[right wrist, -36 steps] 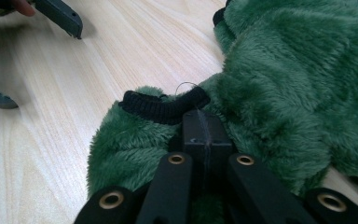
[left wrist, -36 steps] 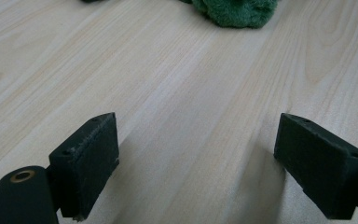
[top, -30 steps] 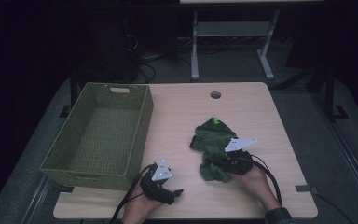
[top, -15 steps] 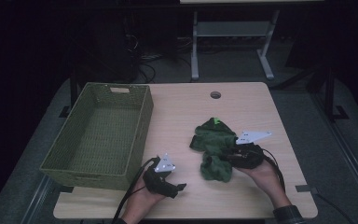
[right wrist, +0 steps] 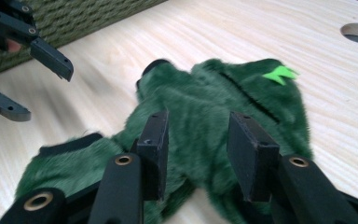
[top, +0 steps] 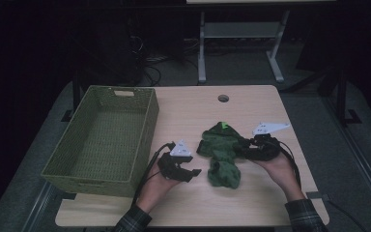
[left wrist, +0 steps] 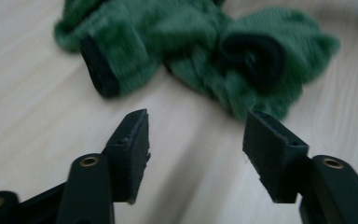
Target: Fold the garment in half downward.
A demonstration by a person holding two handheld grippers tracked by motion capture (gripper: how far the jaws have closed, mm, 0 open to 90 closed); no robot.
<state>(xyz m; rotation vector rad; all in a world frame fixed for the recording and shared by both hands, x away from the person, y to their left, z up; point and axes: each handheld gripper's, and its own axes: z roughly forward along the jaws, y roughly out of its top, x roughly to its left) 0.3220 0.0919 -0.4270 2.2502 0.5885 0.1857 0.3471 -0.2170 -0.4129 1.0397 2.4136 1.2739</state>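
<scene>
light wood table: green woven basket at left, crumpled green fleece garment right of centre.

Dim high view; blurred close-ups

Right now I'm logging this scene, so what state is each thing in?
Green garment: crumpled on the table, not in the basket.
Basket: upright, nothing in it.
Left gripper: open, short of the garment, holding nothing.
Right gripper: open, jaws over the garment's edge, not closed on it.
</scene>
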